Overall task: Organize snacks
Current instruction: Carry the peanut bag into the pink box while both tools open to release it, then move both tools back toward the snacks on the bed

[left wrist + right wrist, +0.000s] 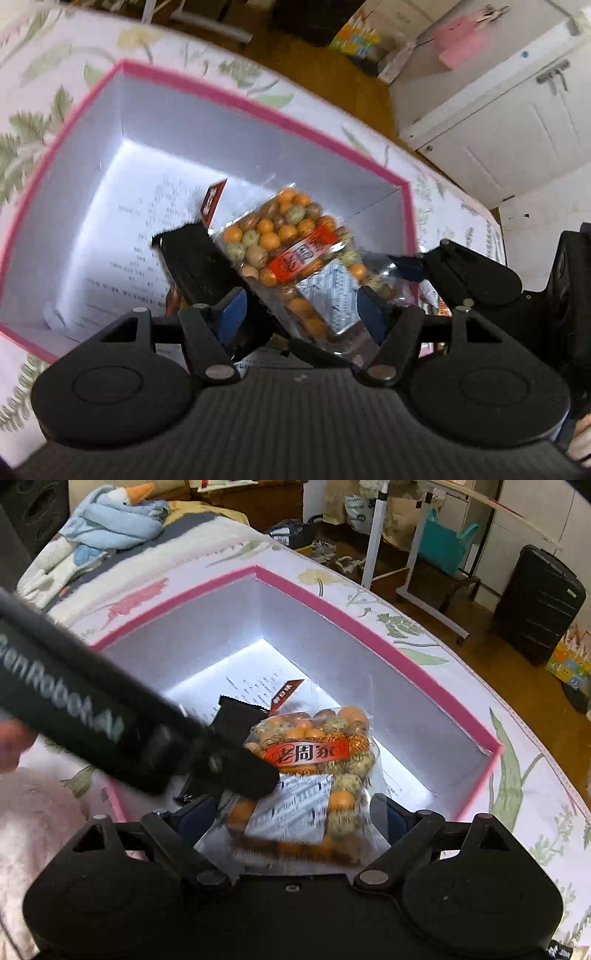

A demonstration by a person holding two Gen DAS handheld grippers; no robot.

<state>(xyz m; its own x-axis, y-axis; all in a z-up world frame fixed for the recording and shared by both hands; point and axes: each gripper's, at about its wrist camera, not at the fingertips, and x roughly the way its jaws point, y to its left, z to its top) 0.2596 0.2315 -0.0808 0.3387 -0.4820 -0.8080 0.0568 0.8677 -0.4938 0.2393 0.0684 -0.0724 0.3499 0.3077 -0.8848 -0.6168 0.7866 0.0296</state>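
Two tools are hovering over a pink-rimmed box [388,642] as a clear bag of coated nuts [314,771] is going in, joining a dark packet [236,716] already lying on the printed paper lining the box floor. The right tool [299,812] is standing wide, its pads bracketing the bag; whether they are pressing it is hard to tell. The left tool [299,314] is standing half open around the same bag. Judging by this, packing is well underway. The box is sitting on a floral bed cover [524,775], with a suitcase [535,605] and cupboards [509,122] standing beyond.
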